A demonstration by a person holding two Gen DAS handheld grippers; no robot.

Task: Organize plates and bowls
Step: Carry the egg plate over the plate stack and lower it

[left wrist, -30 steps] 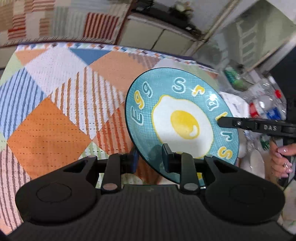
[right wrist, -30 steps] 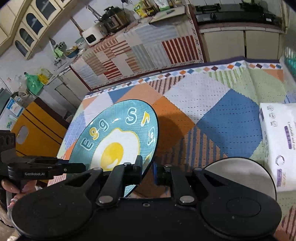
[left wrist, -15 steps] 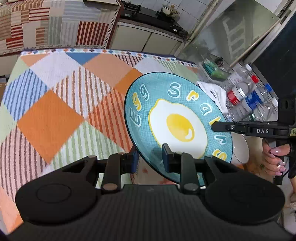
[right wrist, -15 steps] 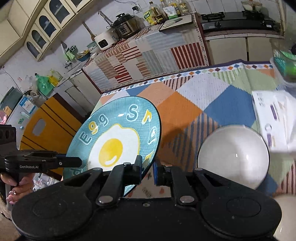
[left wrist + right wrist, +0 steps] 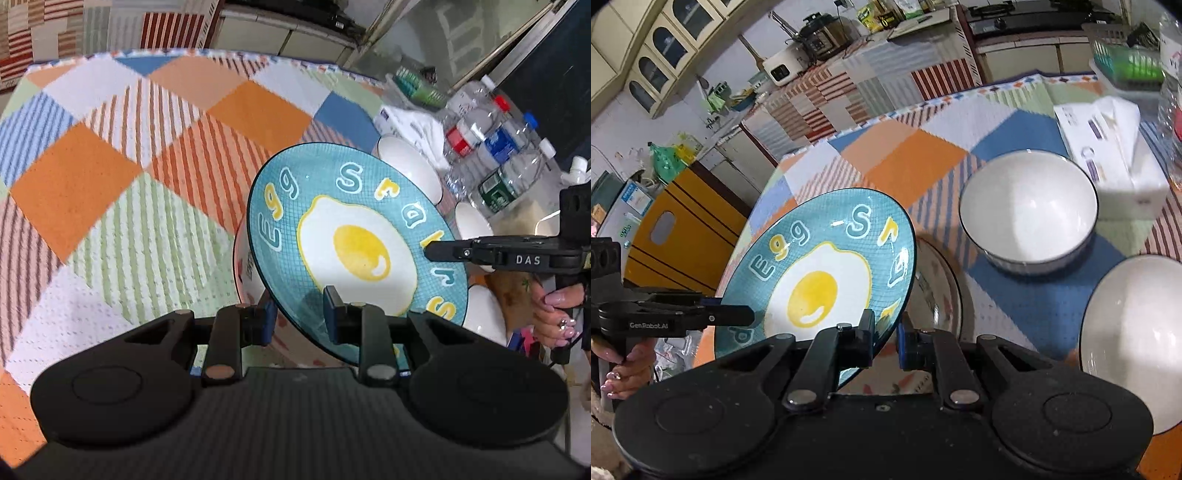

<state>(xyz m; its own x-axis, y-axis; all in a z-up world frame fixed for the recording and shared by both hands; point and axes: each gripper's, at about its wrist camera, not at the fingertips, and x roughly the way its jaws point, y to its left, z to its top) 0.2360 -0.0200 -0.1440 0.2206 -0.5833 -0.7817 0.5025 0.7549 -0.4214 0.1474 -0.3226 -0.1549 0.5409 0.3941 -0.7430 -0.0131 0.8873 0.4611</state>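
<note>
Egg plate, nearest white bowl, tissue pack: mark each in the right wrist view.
egg plate (image 5: 812, 295), right wrist view, on the yellow yolk at its centre.
white bowl (image 5: 1028, 212), right wrist view, on the bare inside of the bowl.
tissue pack (image 5: 1115, 155), right wrist view, on its white top face.

One teal egg plate (image 5: 827, 266)

One more patterned dish under it (image 5: 942, 280), only partly visible

Two white bowls in right wrist view: one farther (image 5: 1028, 210), one nearer at right edge (image 5: 1134, 339)

One tissue pack (image 5: 1115, 147)

One green basket (image 5: 1126, 66)

Plastic bottles (image 5: 495, 147): about four in left wrist view, exact count unclear

Two tools: left tool (image 5: 298, 314), right tool (image 5: 885, 332)

Two hands: right hand (image 5: 557, 314), left hand (image 5: 624, 365)

One bench, one patchwork cloth (image 5: 110, 147)
</note>
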